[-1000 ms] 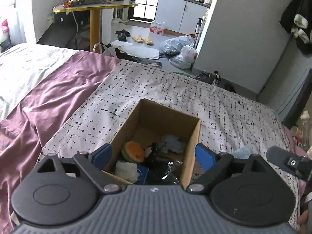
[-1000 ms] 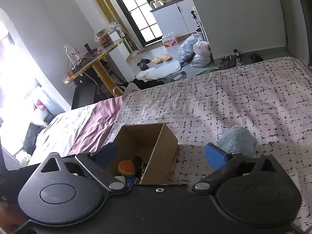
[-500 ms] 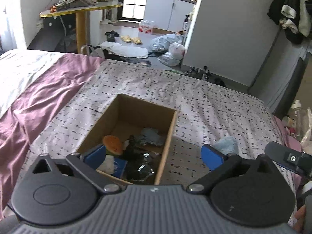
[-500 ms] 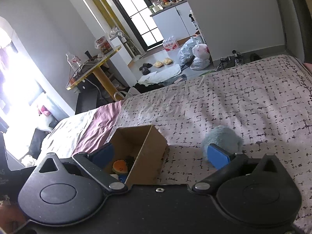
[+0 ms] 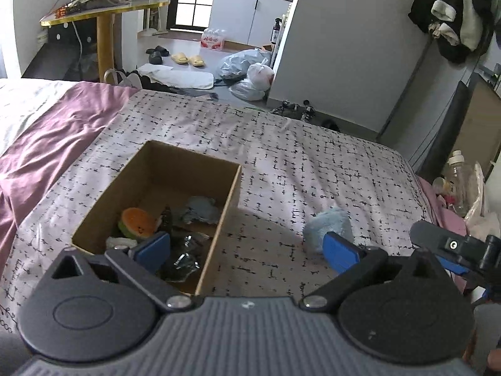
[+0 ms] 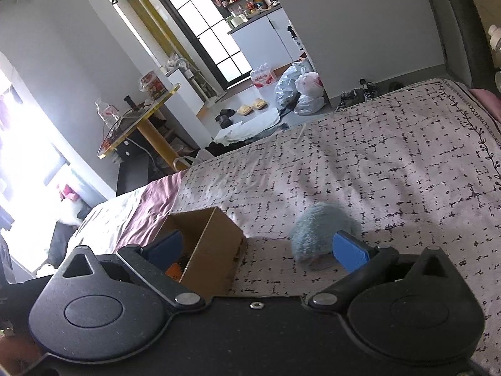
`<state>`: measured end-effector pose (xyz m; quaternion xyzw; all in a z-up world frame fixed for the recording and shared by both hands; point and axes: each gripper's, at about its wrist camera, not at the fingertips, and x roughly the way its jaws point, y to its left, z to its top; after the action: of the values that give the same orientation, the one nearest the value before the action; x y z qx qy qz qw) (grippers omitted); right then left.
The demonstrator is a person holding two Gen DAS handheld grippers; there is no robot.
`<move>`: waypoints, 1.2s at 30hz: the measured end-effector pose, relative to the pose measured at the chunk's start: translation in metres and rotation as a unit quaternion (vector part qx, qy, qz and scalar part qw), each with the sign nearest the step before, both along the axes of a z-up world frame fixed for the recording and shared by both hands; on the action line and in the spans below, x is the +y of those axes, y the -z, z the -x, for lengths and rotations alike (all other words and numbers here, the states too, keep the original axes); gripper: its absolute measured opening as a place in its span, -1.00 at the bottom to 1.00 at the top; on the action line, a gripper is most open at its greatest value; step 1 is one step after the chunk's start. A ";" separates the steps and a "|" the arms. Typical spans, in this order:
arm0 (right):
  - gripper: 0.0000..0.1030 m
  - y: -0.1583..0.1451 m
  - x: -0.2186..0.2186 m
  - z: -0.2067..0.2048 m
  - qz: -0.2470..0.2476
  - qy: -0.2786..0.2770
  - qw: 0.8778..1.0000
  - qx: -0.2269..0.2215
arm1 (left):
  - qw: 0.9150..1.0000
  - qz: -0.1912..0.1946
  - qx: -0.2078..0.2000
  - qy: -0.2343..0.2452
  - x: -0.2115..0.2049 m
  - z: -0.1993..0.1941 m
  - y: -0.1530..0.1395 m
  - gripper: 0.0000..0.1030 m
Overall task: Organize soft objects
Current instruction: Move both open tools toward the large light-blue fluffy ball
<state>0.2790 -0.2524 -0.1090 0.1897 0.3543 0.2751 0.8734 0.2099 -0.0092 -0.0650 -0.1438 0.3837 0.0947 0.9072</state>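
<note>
An open cardboard box [image 5: 233, 188] [image 6: 216, 244] sits on the patterned bedspread [image 5: 313, 163]. Inside it lie an orange-and-green plush [image 5: 139, 221], a grey-blue soft piece [image 5: 200, 208] and dark crinkly items. A fluffy light-blue plush [image 5: 328, 224] [image 6: 322, 230] lies on the spread to the box's right. My left gripper [image 5: 247, 250] hangs open above the box's near right corner, nothing between its blue pads. My right gripper [image 6: 256, 247] is open too, its right pad just in front of the blue plush and its left pad over the box. Part of the right gripper shows at the left wrist view's right edge.
A purple sheet [image 5: 53, 131] covers the bed's left side. Beyond the bed are a gold-edged table [image 5: 103, 9], slippers, plastic bags [image 5: 250, 72] and a white wall. Bottles [image 5: 457, 175] stand by the bed's right edge.
Both grippers have shifted right across the bed: the box slid left in both views and the blue plush came closer to the right gripper. The left jaws stand a little wider.
</note>
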 end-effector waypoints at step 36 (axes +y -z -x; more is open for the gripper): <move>0.52 0.088 -0.043 -0.056 -0.047 0.096 0.985 0.134 | 0.998 -0.037 0.025 0.046 -0.058 -0.070 0.061 0.94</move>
<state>0.3345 -0.2955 -0.1965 0.2992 0.4347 0.1785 0.8304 0.2800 -0.0670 -0.1258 -0.0896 0.4083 0.0708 0.9057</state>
